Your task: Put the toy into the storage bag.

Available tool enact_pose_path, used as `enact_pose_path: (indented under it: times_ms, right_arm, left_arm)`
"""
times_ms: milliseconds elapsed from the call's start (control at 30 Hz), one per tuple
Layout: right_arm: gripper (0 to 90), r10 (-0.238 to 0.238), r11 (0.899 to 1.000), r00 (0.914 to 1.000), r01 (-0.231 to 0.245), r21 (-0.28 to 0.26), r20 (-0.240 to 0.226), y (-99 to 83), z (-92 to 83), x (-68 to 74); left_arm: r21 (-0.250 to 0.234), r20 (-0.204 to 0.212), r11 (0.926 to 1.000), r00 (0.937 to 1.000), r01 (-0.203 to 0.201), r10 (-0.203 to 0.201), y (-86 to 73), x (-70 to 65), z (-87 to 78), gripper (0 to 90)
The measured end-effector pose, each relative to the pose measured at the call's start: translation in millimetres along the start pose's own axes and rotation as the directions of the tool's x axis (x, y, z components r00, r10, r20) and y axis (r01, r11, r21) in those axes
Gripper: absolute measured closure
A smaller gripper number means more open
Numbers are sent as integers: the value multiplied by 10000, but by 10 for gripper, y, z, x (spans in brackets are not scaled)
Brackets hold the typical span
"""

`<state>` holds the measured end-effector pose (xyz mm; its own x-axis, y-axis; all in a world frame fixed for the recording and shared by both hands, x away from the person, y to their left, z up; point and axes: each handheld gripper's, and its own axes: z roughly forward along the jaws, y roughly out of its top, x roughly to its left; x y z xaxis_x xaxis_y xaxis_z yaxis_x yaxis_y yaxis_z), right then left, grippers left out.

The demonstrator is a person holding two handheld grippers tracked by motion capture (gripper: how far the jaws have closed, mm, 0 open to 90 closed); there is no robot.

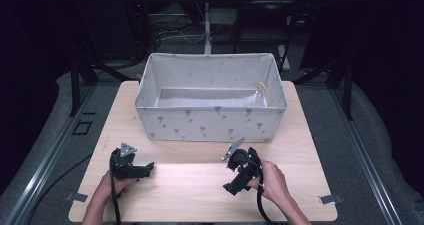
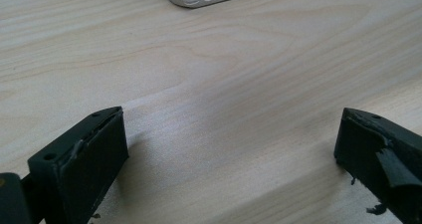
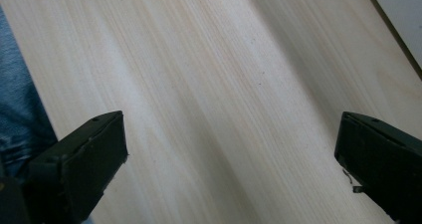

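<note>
Claw on my left (image 1: 148, 168) gapes wide over bare tabletop (image 1: 200, 195), holding nothing; my right claw (image 1: 231, 187) likewise. Beyond both I see the fabric bin (image 1: 210, 125), well apart.

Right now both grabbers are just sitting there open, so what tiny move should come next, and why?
Probably lift the right gripper and carry it toward the fabric box. Both it and the left gripper are open and hold nothing, with bare wood of the table between their jaws. The one small thing to reach for seems to be a yellowish item inside the box's right end, nearer that hand.
</note>
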<state>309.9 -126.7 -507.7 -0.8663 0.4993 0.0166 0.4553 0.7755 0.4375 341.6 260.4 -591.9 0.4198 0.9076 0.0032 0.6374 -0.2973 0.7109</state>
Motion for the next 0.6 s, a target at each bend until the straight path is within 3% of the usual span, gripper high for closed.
enact_pose_path:
  times_ms: [167, 300, 600]
  right_arm:
    - [3, 90, 9991, 9999, -95, 420, 119, -163, 143, 9]
    - [6, 384, 9990, 9992, -388, 239, 149, -276, 242, 7]
    - [3, 261, 9964, 9994, -277, 798, 207, -353, 329, 30]
  left_arm:
    - [-1, -1, 10000, 10000, 4, -4, 0, 0, 0, 2]
    - [1, 1, 10000, 10000, -1, 1, 0, 0, 0, 2]
    - [-17, 0, 10000, 10000, 24, -24, 1, -2, 2, 1]
